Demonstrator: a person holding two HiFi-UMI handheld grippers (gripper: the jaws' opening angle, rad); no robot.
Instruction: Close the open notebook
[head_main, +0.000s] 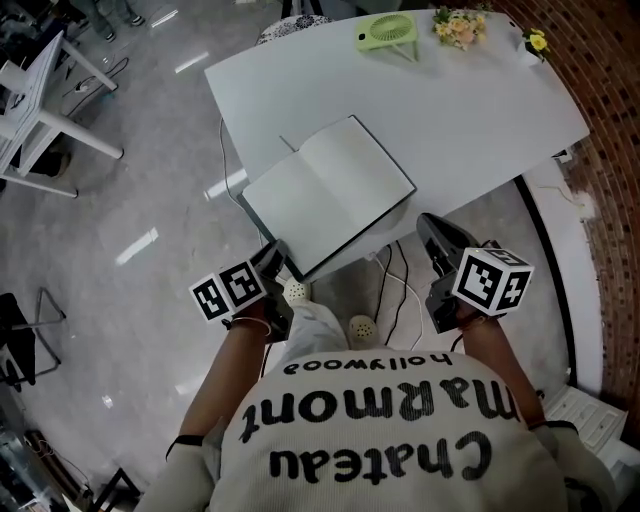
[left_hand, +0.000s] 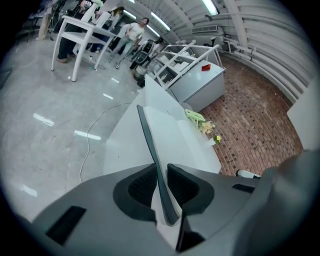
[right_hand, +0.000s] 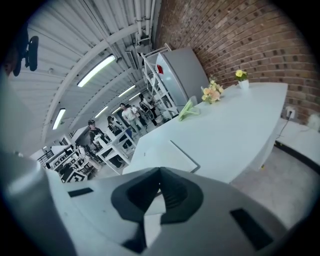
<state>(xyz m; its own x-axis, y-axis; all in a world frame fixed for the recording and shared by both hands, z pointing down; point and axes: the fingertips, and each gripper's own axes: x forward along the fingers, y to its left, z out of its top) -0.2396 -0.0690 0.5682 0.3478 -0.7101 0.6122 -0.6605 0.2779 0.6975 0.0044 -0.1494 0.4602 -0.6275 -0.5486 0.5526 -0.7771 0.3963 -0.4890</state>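
The open notebook lies with blank white pages up at the near left corner of the white table; its near-left part reaches past the table's edge. My left gripper is at that near-left corner. In the left gripper view the thin dark cover edge runs between the jaws of the left gripper, and the pads press on it. My right gripper hangs off the table's near edge, right of the notebook and apart from it. In its own view the right gripper has its tips together, with the notebook ahead.
A green fan, a flower bunch and a small yellow flower stand at the table's far edge. Cables hang under the table. A white frame table stands to the left. A brick wall runs on the right. People stand far off.
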